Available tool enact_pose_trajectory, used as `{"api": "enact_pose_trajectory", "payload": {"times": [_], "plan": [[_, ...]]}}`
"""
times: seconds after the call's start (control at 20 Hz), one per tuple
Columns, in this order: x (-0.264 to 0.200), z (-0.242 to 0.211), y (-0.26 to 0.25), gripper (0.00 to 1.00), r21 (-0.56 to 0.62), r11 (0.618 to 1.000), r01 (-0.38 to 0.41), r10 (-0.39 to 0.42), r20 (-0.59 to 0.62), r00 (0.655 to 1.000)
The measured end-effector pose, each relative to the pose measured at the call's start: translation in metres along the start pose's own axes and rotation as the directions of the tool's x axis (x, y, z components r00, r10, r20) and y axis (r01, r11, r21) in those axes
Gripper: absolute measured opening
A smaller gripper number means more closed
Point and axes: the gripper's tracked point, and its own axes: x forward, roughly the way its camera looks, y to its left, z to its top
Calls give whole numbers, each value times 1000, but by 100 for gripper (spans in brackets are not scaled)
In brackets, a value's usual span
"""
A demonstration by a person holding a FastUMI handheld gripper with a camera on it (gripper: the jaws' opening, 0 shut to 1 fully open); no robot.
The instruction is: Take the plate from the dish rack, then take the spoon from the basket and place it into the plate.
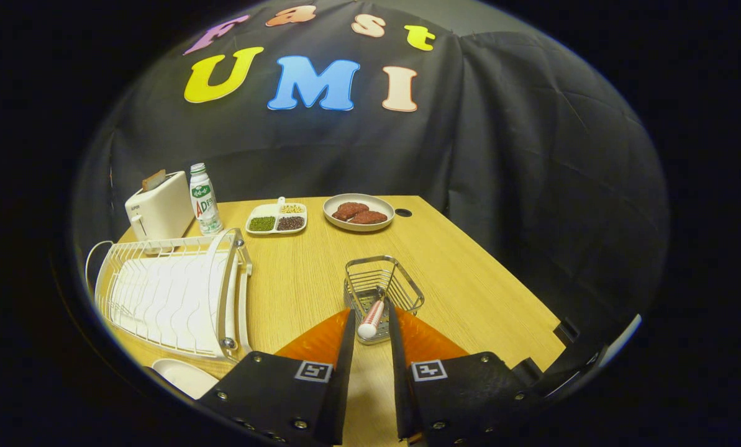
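Nearby, toaster behind dish rack.

plate: cut off beside dish rack | spoon: bowl hidden in basket | bottle label: too small

Claw fingers parted, level, pointing forward
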Motion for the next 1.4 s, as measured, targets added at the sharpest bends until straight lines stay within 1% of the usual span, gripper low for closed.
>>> {"api": "enact_pose_trajectory", "payload": {"times": [0.2, 0.25, 0.3, 0.35, 0.4, 0.5, 0.6, 0.8, 1.1, 1.4], "plan": [[7, -2, 2, 32, -31, 999, -15, 15, 5, 1000], [7, 1, 5, 30, -32, 999, -31, 32, 16, 999], [4, 3, 4, 26, -45, 999, -22, 23, 19, 1000], [10, 2, 0, 18, -58, 998, -10, 12, 21, 1000], [8, 0, -3, 17, -63, 998, 2, -2, 15, 1000], [6, 0, -7, 11, -69, 997, 20, -20, 13, 1000], [8, 5, -10, 3, -55, 998, 20, -18, 20, 1000], [0, 18, -15, 3, -32, 999, 35, -34, 46, 998], [-13, 47, -17, 3, -60, 997, 57, -50, 99, 994], [-37, 69, -12, 3, -70, 996, 57, -46, 154, 987]]}}
